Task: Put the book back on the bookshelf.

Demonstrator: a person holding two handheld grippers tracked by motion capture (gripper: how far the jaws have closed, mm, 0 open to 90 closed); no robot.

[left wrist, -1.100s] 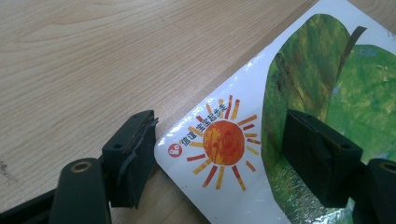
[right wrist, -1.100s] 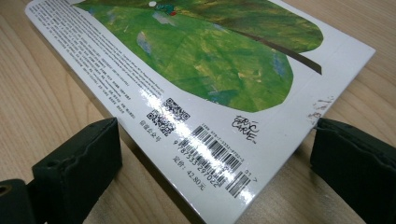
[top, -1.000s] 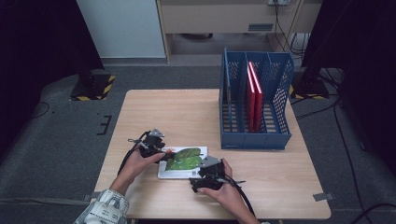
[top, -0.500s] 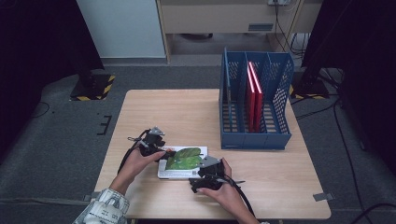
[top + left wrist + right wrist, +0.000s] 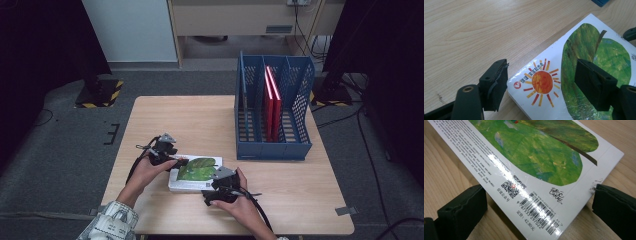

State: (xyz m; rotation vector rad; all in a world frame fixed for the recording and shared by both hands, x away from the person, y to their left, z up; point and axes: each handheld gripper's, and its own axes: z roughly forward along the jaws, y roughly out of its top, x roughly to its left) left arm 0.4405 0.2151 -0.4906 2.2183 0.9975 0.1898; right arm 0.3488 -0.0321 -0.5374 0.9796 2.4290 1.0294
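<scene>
A white picture book (image 5: 196,172) with a large green leaf on its cover lies flat on the wooden table (image 5: 200,120), close to the near edge and a little left of the middle. Both tools work at it from opposite ends.

The left hand-held gripper (image 5: 170,157) sits at the book's left end. In the left gripper view its jaws are spread: one black pad (image 5: 496,83) stands off the book over bare wood, just beside the corner with the printed orange sun (image 5: 541,82), and the other pad (image 5: 594,86) hangs above the green cover. Neither pad presses on the book, so nothing is pinched there.

The right hand-held gripper (image 5: 220,187) is at the book's near right corner. In the right gripper view its jaws are spread wide, one on each side of the corner that carries the barcode (image 5: 541,213) and the small code square. Both pads stand clear of the book's edges, with table wood showing in the gaps, so this one grips nothing either.

A blue file rack (image 5: 272,145) stands upright toward the right edge of the table, well apart from the book. Two red books (image 5: 272,100) stand on end in one of its middle slots.
</scene>
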